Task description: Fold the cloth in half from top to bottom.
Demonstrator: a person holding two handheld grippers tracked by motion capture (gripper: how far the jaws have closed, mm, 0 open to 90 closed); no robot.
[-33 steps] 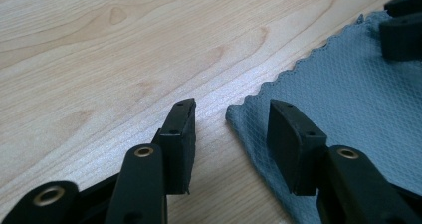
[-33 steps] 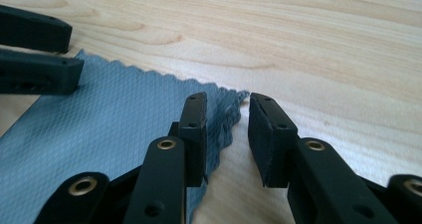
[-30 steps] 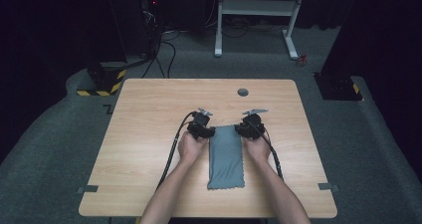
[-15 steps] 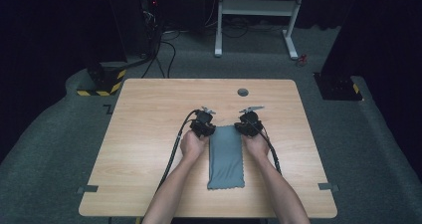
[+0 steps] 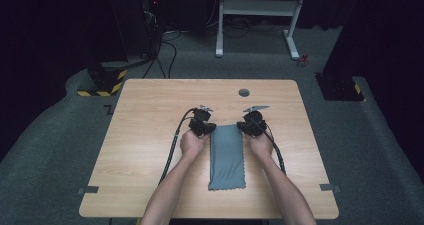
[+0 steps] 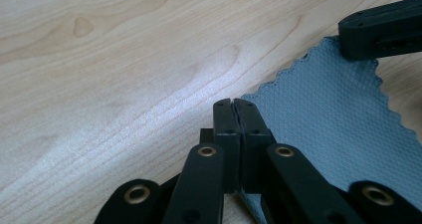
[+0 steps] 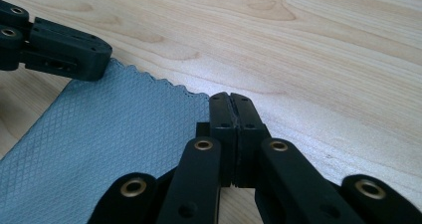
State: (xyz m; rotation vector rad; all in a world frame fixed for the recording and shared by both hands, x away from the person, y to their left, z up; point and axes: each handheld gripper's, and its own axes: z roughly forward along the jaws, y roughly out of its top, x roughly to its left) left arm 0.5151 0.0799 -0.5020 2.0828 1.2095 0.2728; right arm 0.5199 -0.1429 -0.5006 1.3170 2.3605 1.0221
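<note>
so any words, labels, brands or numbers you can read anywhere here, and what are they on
None can be read.
The grey cloth is plain, with no tag or print.
The wooden table carries no writing.
The left hand-held gripper and the right hand-held gripper show no markings.
A dark mark on the carpet beside the table's far left corner is too small to read.

A matt grey woven cloth (image 5: 227, 156) with a scalloped edge lies on the smooth, pale wood-grain table (image 5: 150, 135).
</note>
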